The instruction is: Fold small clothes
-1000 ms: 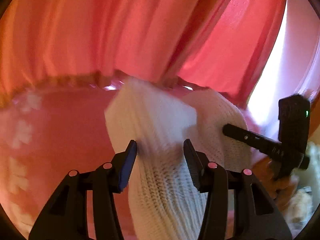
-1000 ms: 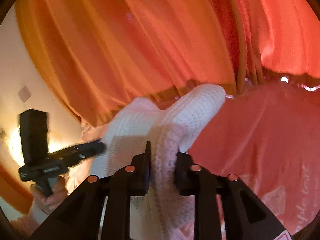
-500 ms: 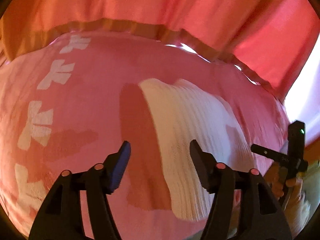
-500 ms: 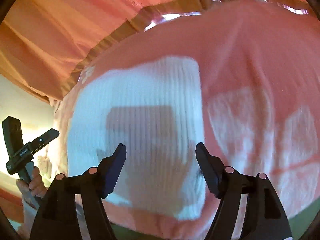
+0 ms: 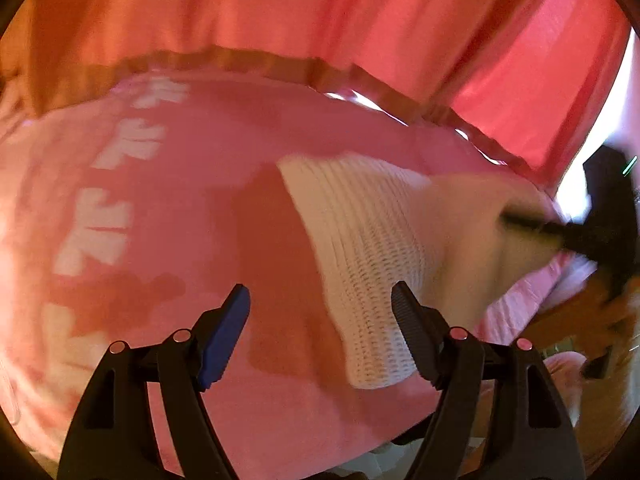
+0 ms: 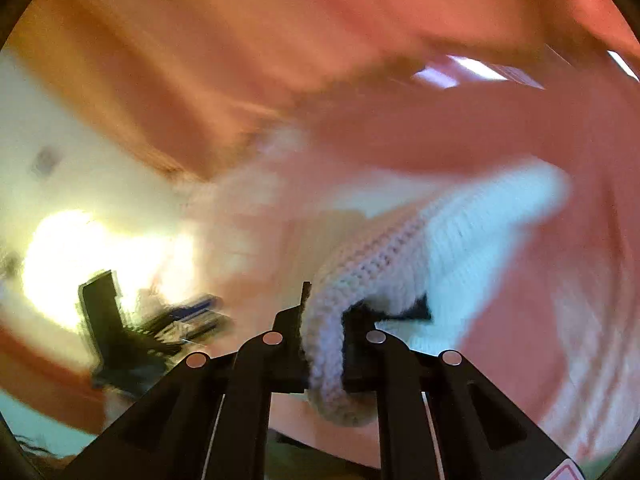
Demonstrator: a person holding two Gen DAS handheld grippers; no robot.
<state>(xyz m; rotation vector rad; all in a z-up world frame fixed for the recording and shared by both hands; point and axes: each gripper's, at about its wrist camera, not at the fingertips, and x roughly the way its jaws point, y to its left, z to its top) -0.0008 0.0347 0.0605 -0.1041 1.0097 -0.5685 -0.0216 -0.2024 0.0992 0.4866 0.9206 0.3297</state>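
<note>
A white ribbed knit garment [image 5: 372, 240] lies on the pink bedcover [image 5: 192, 208]. My left gripper [image 5: 320, 312] is open and empty, its right finger beside the garment's near corner. My right gripper [image 6: 324, 320] is shut on a fold of the white knit garment [image 6: 460, 240], which is lifted and stretches away to the upper right. The right wrist view is motion-blurred. In the left wrist view the right gripper [image 5: 600, 224] shows blurred at the garment's far right edge.
Red-orange curtains [image 5: 320, 20] hang behind the bed. The bedcover has white printed marks [image 5: 104, 224] on the left. A bright window area [image 6: 80, 248] and the left gripper [image 6: 120, 328] show at the left of the right wrist view.
Half a second ago both grippers were open over the flat garment. Now my right gripper has shut on the garment's edge and lifted it. My left gripper stays open.
</note>
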